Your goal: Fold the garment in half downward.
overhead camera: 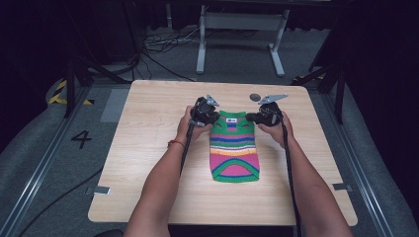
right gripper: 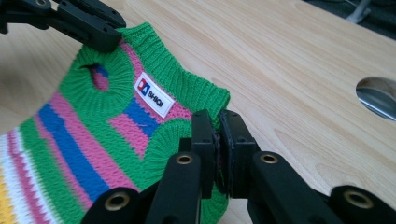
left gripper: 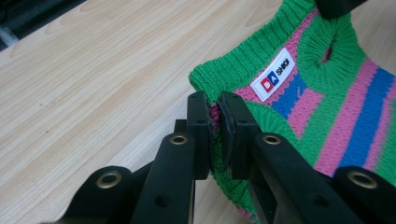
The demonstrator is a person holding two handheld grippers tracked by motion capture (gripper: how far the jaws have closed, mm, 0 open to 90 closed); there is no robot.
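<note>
A small knitted striped sweater (overhead camera: 234,148), green, pink, blue, white and yellow, lies flat in the middle of the table with its collar at the far end. A white label (left gripper: 273,74) (right gripper: 154,94) sits inside the collar. My left gripper (overhead camera: 209,116) (left gripper: 215,133) is shut on the sweater's left shoulder edge. My right gripper (overhead camera: 253,117) (right gripper: 217,149) is shut on the right shoulder edge. In each gripper view the other gripper's black jaws show at the opposite shoulder, at the top of the frame.
The light wooden table (overhead camera: 148,148) has a round metal-lined hole (overhead camera: 254,97) (right gripper: 379,95) just beyond the right gripper. Past the far edge stand a white table frame (overhead camera: 242,34) and cables on grey floor.
</note>
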